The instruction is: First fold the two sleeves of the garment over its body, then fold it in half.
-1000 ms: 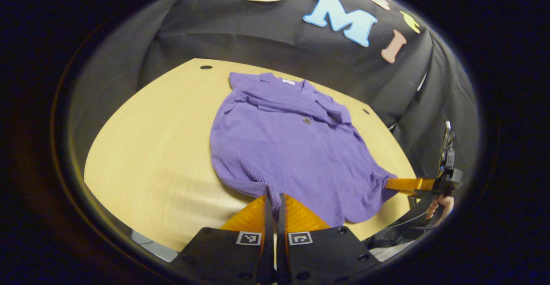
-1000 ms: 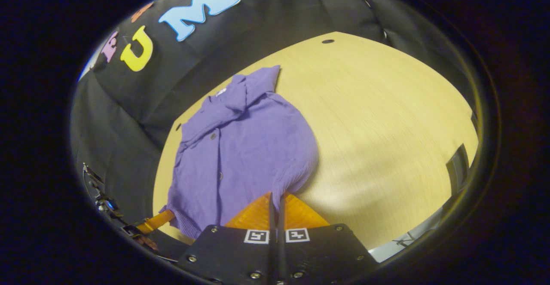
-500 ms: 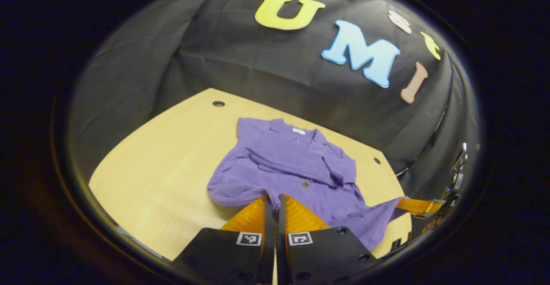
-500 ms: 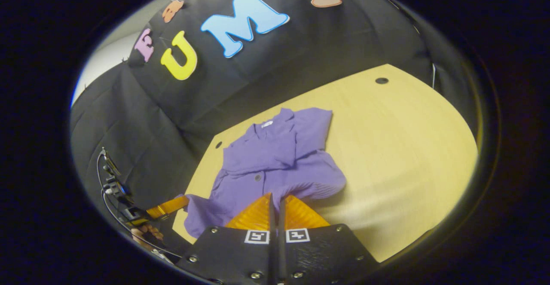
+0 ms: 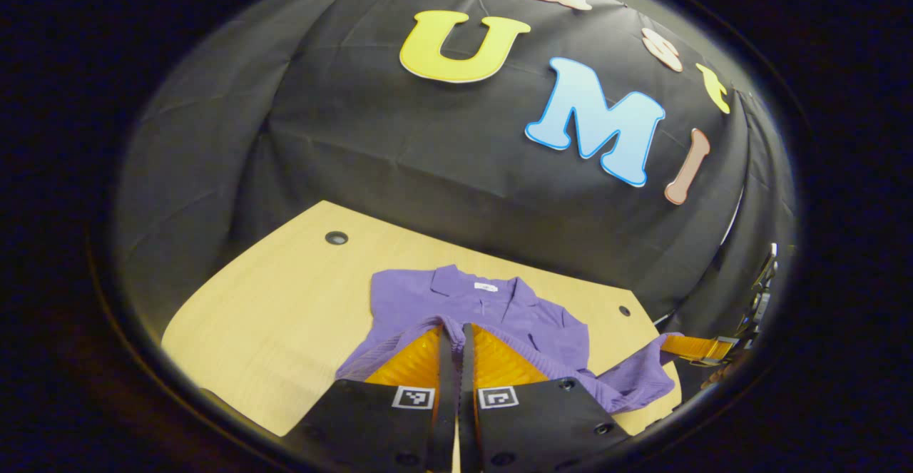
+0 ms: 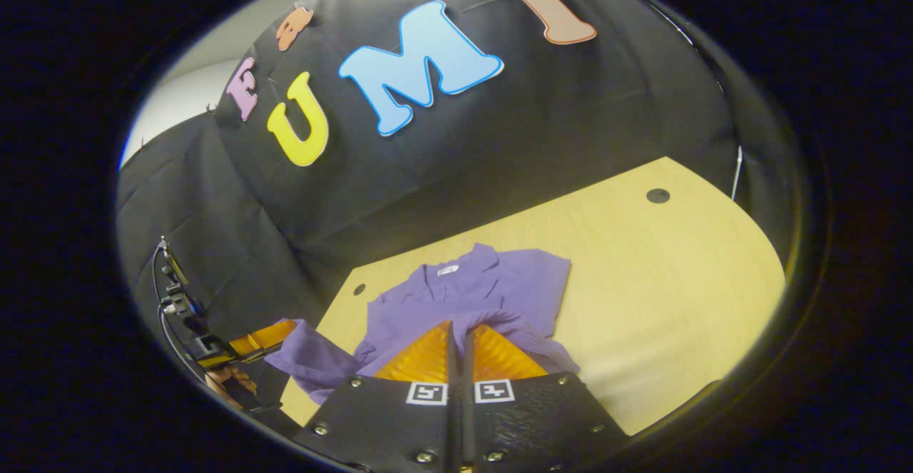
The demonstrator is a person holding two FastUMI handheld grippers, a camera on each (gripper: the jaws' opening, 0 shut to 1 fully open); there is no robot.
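Left gripper view: both grippers (image 5: pixel 454 330) pinch garment (image 5: pixel 492 312) hem.

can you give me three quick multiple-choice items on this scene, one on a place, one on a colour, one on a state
1. Where does the purple knit shirt lie?
A on the light wooden table
B on the floor
C on a chair

2. What colour is the shirt?
A green
B purple
C white

3. How is the left gripper?
A wide open
B shut on the shirt's hem
C lying on the table

Answers: 1 A, wood shows around the shirt; 2 B, purple in both views; 3 B, fingers together with cloth pinched at the tips.
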